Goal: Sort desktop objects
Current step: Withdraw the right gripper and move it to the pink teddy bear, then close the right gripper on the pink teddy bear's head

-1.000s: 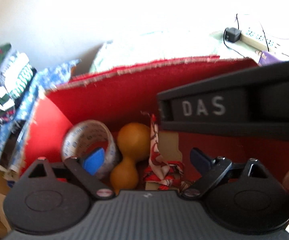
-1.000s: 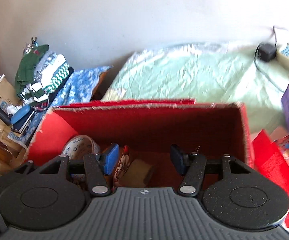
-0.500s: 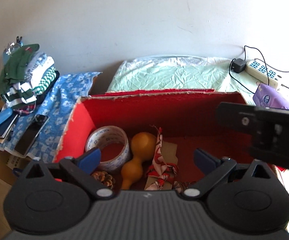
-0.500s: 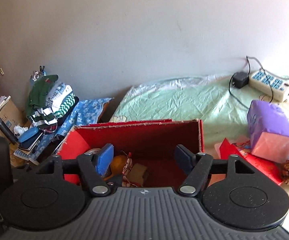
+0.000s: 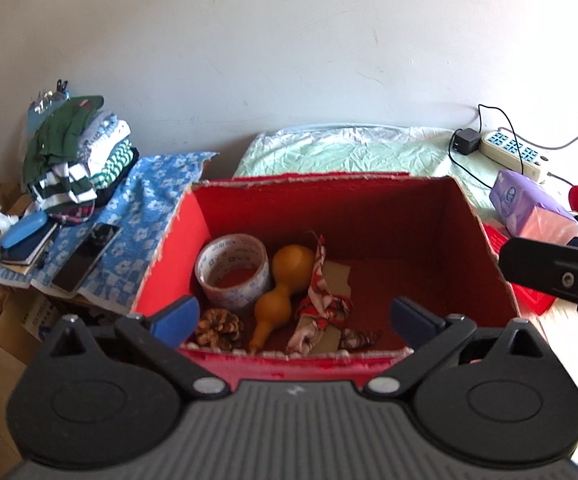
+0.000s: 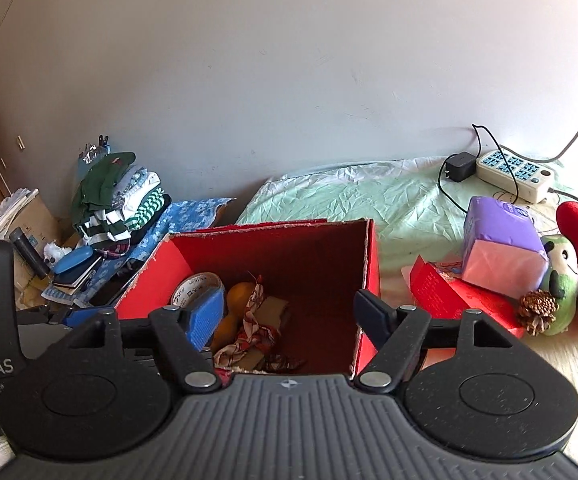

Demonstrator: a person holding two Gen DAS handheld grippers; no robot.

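While the small brown pinecone (image 6: 537, 309) lies loose at the right of the right wrist frame, beside the green plush toy (image 6: 562, 280), it sits right of the open red cardboard box (image 6: 373, 256). The right gripper (image 6: 289, 316), empty and part open, is nearer; the left gripper (image 5: 295, 318) gapes wide, empty.

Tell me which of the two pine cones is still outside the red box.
The pine cone lying on the table against the green plush toy, right of the red box. The other pine cone sits inside, by the tape roll.
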